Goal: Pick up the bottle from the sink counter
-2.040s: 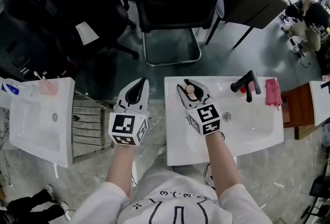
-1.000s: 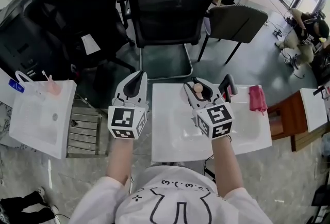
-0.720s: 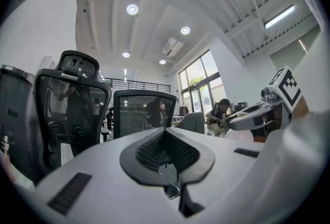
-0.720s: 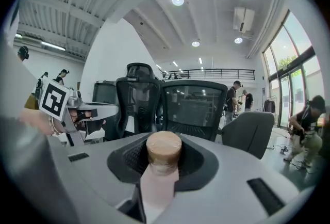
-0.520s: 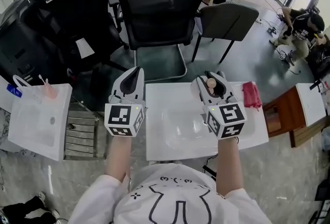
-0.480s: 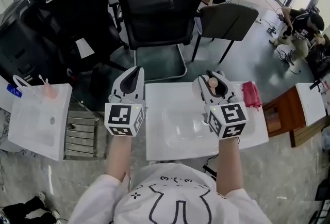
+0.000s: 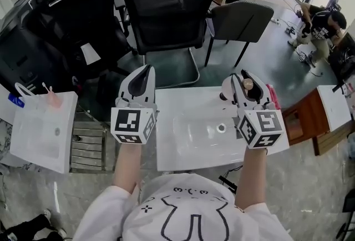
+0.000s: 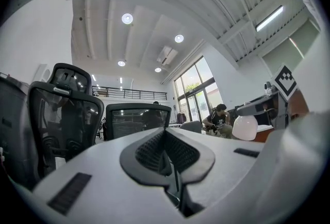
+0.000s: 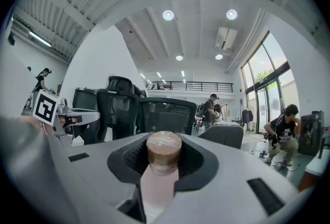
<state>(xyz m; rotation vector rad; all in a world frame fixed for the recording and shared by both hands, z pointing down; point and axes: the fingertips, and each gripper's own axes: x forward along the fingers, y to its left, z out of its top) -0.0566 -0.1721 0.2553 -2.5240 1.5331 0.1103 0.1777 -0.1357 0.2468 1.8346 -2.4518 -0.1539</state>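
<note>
A pale pink bottle (image 9: 160, 184) with a brown cap (image 7: 248, 84) stands upright between my right gripper's (image 7: 244, 85) jaws, which are shut on its neck. The bottle's rounded pale body (image 7: 226, 90) hangs below the jaws, lifted above the back right of the white sink counter (image 7: 183, 148). In the left gripper view that body (image 8: 245, 127) shows at the right. My left gripper (image 7: 142, 80) hovers over the counter's left edge, shut with nothing in it; its pads meet at the tips (image 8: 166, 152).
The basin's drain (image 7: 221, 128) lies left of the right gripper. A pink cloth (image 7: 272, 93) peeks out behind that gripper. A second white sink (image 7: 39, 129) sits at the left. Black office chairs (image 7: 169, 6) stand beyond the counter, and a person (image 7: 319, 23) crouches far right.
My right gripper has carried the bottle up and to the right, off the counter's back edge. The left gripper has stayed nearly in place.
</note>
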